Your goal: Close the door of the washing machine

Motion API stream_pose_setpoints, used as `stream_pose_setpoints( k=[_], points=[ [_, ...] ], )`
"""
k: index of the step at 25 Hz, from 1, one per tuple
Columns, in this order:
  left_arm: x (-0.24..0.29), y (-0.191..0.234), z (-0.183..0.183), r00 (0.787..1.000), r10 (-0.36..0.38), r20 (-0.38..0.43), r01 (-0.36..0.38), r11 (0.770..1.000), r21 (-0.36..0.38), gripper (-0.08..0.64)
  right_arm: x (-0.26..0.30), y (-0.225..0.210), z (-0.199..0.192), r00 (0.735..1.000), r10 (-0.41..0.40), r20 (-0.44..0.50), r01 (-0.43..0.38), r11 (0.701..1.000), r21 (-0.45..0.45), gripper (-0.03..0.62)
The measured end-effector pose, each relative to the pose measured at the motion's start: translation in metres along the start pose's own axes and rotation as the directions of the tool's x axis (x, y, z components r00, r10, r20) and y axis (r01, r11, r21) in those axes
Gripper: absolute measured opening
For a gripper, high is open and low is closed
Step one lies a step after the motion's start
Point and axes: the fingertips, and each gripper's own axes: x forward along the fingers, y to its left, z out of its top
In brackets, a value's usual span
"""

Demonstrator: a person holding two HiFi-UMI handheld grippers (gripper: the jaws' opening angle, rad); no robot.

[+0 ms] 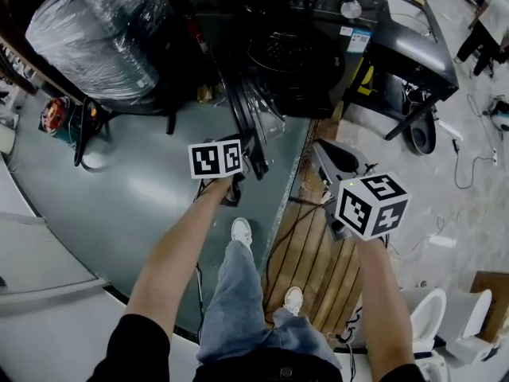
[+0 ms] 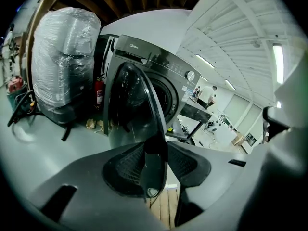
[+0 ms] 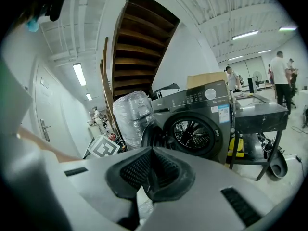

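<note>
- Washing machine (image 2: 166, 66): brand word (image 2: 136, 45) in pale letters at the upper left corner of the front panel. It looks like "Midea" in the left gripper view, only just legible.
- Blue-and-white sticker (image 3: 224, 113) at the upper right corner of the machine's front, below the knob. Print too small to read.
- Fire extinguisher (image 2: 99, 91) beside the machine: label print unreadable.
- Left marker cube (image 1: 215, 158) and right marker cube (image 1: 372, 205): black-and-white square code patterns on the faces, no letters or numbers.

Your left forearm (image 1: 176, 253) and right forearm (image 1: 380, 293) reach forward. Your left gripper (image 2: 155, 165) has its jaws apart; your right gripper (image 3: 151, 177) is closed and empty.
</note>
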Motion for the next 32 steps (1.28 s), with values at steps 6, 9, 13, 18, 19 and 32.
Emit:
stream_pose_setpoints(
  k=[6,9,13,18,19,32],
  points=[
    [0.028,-0.028,0.008,0.999,-0.045,-0.024,0.045,0.999,-0.006,0.189,-0.005,-0.025,0.003,0.998,-0.057,0.019,0.056,0.998,0.032,0.021],
    [0.040,-0.040,0.011,0.998,-0.059,-0.022,0.059,0.998,-0.012,0.195,-0.003,-0.037,0.006,0.997,-0.077,0.028,0.076,0.996,0.047,0.021],
    [0.055,-0.056,0.019,0.997,-0.079,-0.020,0.079,0.997,-0.017,0.204,0.003,-0.052,0.013,0.994,-0.100,0.044,0.098,0.993,0.062,0.021],
    [0.073,-0.069,0.026,0.996,-0.088,-0.014,0.087,0.994,-0.071,0.213,0.016,-0.066,0.011,0.991,-0.126,0.042,0.123,0.989,0.082,0.021],
    [0.077,-0.072,0.027,0.996,-0.089,-0.011,0.088,0.993,-0.083,0.215,0.017,-0.070,0.011,0.990,-0.133,0.040,0.129,0.988,0.088,0.021],
    [0.132,-0.114,0.057,0.991,-0.128,-0.043,0.119,0.979,-0.167,0.221,0.045,-0.126,0.027,0.967,-0.251,0.041,0.243,0.960,0.142,0.021]
  ],
)
